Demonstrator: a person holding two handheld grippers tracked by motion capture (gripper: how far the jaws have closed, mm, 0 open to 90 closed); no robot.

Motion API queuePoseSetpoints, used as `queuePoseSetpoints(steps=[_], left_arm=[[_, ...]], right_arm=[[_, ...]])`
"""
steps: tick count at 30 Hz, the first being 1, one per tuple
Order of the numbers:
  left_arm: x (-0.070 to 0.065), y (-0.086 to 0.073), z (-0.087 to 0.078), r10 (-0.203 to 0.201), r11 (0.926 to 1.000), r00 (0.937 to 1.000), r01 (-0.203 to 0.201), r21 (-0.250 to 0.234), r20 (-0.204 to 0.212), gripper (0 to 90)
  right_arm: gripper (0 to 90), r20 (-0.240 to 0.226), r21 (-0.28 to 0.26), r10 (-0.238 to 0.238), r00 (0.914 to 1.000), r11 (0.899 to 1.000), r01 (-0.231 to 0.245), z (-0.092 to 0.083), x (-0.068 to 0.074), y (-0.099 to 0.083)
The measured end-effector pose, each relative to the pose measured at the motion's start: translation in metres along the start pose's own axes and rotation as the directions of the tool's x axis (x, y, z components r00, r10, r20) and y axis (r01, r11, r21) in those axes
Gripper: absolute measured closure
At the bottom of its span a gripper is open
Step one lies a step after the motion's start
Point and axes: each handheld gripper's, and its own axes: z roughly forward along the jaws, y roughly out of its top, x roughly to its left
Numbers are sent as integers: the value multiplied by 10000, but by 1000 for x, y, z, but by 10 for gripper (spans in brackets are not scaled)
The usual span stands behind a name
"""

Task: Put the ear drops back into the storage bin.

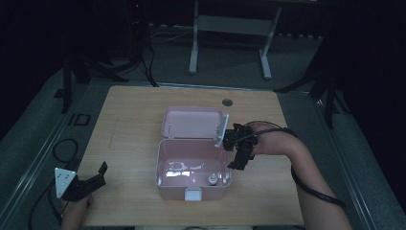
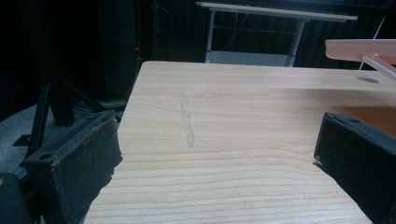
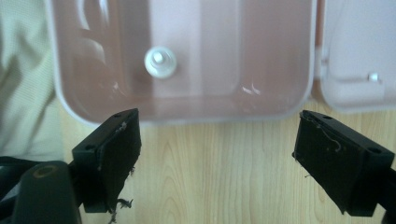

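No brand, label or writing can be read on anything here. Your pink box (image 1: 191,165) sits at the centre of the high view with its lid (image 1: 191,123) thrown back flat behind it and a pale latch (image 1: 193,194) at its near wall. Inside, toward the lower right corner, stands a small white bottle (image 1: 211,179); in the right gripper view the same bottle (image 3: 160,62) shows from above in the upper left of the frame, on the box floor.

Your right gripper (image 1: 238,160) hangs just right of the box's right wall, and its fingers (image 3: 114,151) stand wide apart with nothing between them, over bare wood just outside the rim. Your left gripper (image 1: 98,176) rests at the lower left of the high view, well apart from the box; its fingers (image 2: 79,170) are also spread wide and empty, aimed across the open tabletop (image 1: 129,120).

The tabletop is light wood grain with a faint scuff line (image 2: 187,121) and a round hole (image 1: 227,102) near its far edge. The room around it is dark: grey floor, black stands, loose cables, and a white table frame (image 1: 230,33) at the top of the frame.
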Motion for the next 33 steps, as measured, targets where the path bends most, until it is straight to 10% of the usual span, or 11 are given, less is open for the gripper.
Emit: queuePoseSetpoints(steps=[17,29,33], left_arm=[[0,0,0,9,10000,10000,-9,29,1,5],[0,0,0,16,10000,10000,-16,20,15,5],[0,0,0,6,10000,10000,-6,8,15,5]], right_arm=[[144,587,-1049,1893,9802,9776,-1825,60,-8,-74],[144,1318,-2500,3516,9268,9166,-3121,102,-7,-112],[140,1619,-3109,4394,8836,8725,-3769,115,-4,-128]])
